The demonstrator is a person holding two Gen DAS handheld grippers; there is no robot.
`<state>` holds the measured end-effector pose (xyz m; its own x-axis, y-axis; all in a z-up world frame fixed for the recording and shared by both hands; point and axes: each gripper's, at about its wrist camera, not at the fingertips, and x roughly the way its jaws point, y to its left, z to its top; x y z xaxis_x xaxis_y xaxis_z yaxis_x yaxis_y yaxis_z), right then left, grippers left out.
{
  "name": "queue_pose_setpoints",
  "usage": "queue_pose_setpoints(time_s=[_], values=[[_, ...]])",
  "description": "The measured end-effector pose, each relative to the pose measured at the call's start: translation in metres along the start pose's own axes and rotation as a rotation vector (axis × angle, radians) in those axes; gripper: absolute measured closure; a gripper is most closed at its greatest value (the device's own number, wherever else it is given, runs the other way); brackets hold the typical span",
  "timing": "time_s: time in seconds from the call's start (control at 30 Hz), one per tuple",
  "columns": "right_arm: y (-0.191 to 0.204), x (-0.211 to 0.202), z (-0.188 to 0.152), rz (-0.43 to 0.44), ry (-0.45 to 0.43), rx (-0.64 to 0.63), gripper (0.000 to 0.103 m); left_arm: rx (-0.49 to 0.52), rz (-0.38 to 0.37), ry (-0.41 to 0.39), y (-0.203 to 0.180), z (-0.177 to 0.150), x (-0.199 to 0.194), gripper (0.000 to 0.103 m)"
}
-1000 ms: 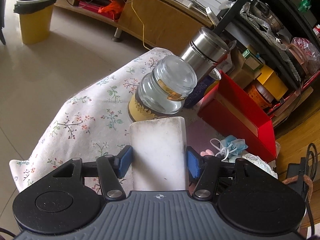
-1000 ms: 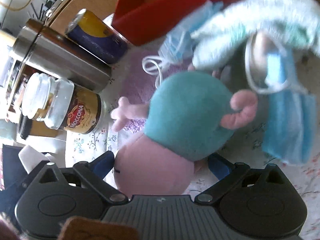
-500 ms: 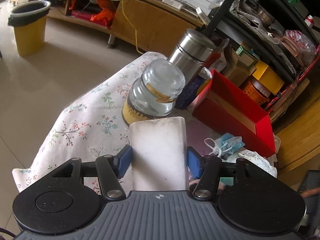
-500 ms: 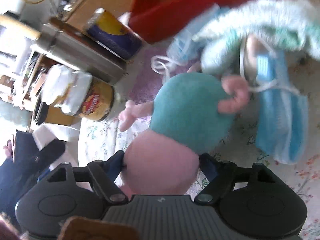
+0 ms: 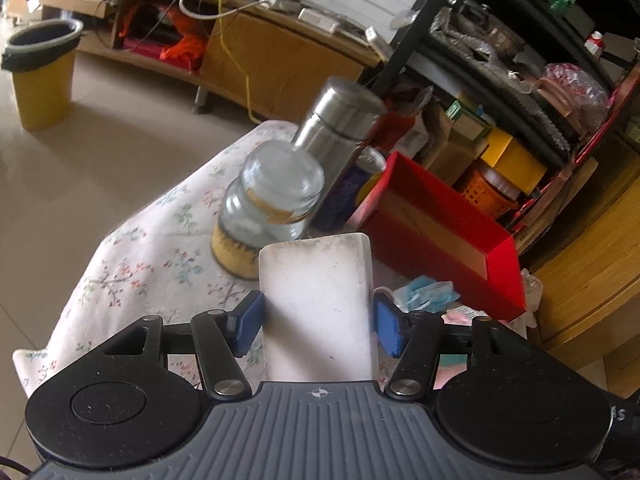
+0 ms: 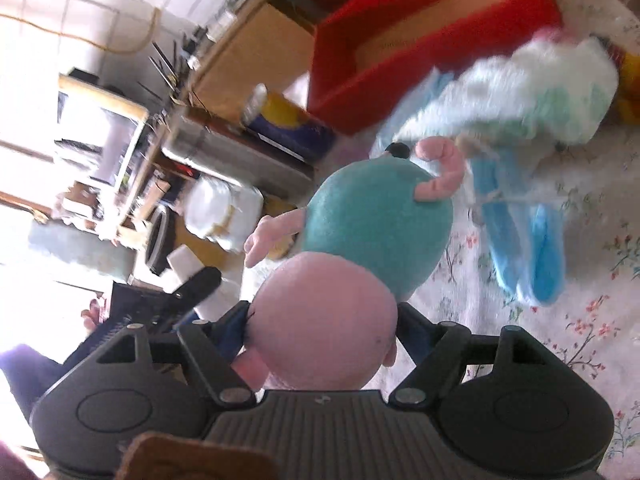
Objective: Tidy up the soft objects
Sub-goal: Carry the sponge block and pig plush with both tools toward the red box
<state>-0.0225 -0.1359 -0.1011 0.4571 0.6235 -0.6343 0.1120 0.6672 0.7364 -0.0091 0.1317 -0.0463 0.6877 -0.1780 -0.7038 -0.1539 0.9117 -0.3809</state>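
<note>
My left gripper [image 5: 318, 318] is shut on a white sponge block [image 5: 316, 300] and holds it above the floral tablecloth [image 5: 140, 248]. My right gripper [image 6: 320, 320] is shut on the pink head of a plush pig [image 6: 324, 340] with a teal body [image 6: 380, 224], lifted off the cloth. An open red box [image 5: 436, 232] stands at the table's far right; it also shows in the right wrist view [image 6: 432, 28]. Blue face masks [image 6: 524, 248] and a white fluffy cloth [image 6: 520, 100] lie on the table. The left gripper with the sponge shows at the left of the right wrist view [image 6: 188, 272].
A glass coffee jar [image 5: 272, 204], a steel flask [image 5: 340, 120] and a blue-yellow can [image 5: 356, 188] stand behind the sponge. A yellow bin [image 5: 40, 76] is on the floor at left. A cluttered black shelf [image 5: 520, 60] rises at the right.
My right gripper closed on the plush pig's head and lifted it, tilting the view. My left gripper rose and pulled back a little, still holding the sponge.
</note>
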Motion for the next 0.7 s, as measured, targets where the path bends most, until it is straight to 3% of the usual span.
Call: queue_pose_setpoints(time_s=[0.3, 0.7], values=[[0.004, -0.031, 0.004, 0.029, -0.080, -0.015, 0.054, 0.044, -0.026, -0.043, -0.027, 0.002, -0.007, 0.044], [0.019, -0.081, 0.023, 0.046, -0.286, -0.076, 0.054, 0.100, -0.106, -0.156, -0.083, 0.026, -0.016, 0.044]])
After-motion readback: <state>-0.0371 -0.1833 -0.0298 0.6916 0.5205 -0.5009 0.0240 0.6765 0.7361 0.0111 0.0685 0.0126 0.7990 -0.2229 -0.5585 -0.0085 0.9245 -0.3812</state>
